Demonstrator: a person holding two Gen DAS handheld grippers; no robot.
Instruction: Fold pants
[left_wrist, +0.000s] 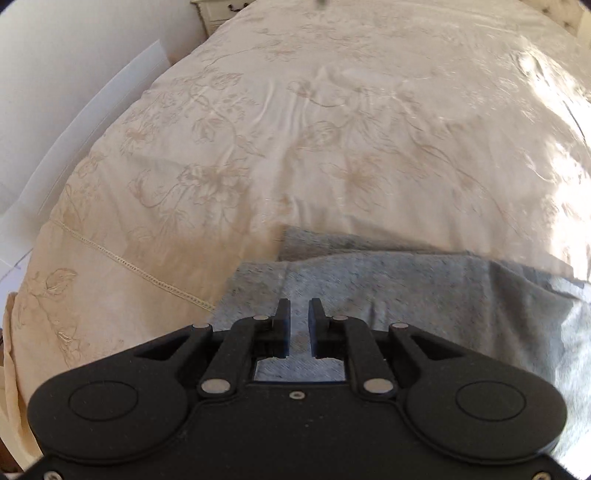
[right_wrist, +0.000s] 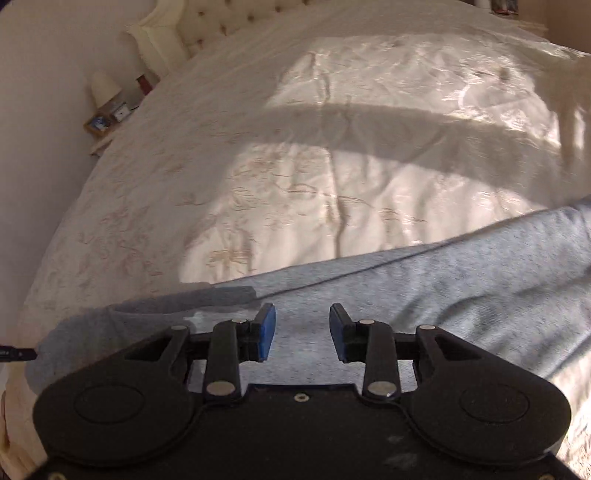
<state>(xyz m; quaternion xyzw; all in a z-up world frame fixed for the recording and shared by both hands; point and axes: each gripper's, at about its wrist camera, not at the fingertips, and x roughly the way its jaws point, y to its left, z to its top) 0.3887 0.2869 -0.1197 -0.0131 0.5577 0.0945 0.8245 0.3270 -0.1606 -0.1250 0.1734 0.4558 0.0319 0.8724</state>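
The grey pants (left_wrist: 406, 295) are spread flat on the bedspread (left_wrist: 295, 129), ready for folding (no crease is set). Nothing is held: the left gripper (left_wrist: 299, 308) is slightly parted, the right gripper (right_wrist: 302, 314) wide, both above the cloth

Sunlit cream embroidered bedspread (left_wrist: 332, 147), tufted headboard (right_wrist: 207, 26), bedside lamp (right_wrist: 103, 88).

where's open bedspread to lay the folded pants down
Free: the wide cream bedspread beyond the grey pants, up toward the headboard. Crowded: the near edge, where the pants lie under both grippers.
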